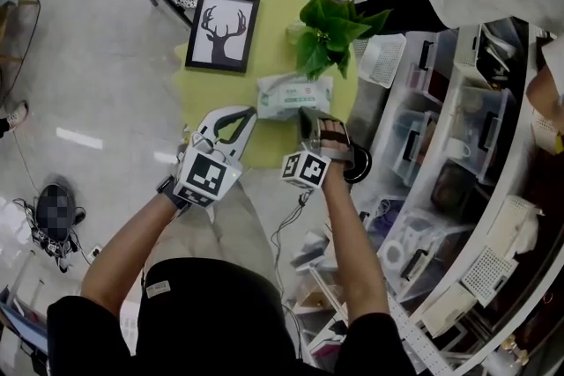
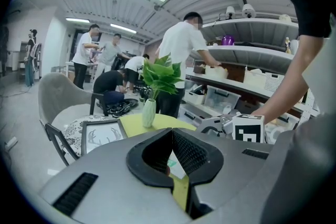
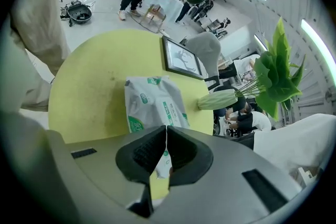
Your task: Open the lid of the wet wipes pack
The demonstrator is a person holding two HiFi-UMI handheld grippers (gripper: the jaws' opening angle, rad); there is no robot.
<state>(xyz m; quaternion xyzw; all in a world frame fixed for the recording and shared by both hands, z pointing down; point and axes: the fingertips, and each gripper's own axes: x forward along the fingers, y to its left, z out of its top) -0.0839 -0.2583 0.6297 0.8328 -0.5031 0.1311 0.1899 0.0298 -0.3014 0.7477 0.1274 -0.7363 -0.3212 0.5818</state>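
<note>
Presently the white-and-green plastic wet wipes pack [image 1: 295, 95] is laid on the round yellow table [image 1: 204, 92]. At its 6 o'clock edge the right gripper [image 1: 308, 114] is pressed together; unpinned by the closed left gripper [image 1: 249, 112] at 8 o'clock, it could be dragged.

My head camera looks steeply down from above onto the round yellow-green table [image 1: 273, 40]. The camera on my left gripper [image 2: 170, 131] faces nearly level across that table. The camera on my right gripper [image 3: 166, 127] tilts down at it, close. All three share the black-framed deer picture [image 1: 222, 31].
</note>
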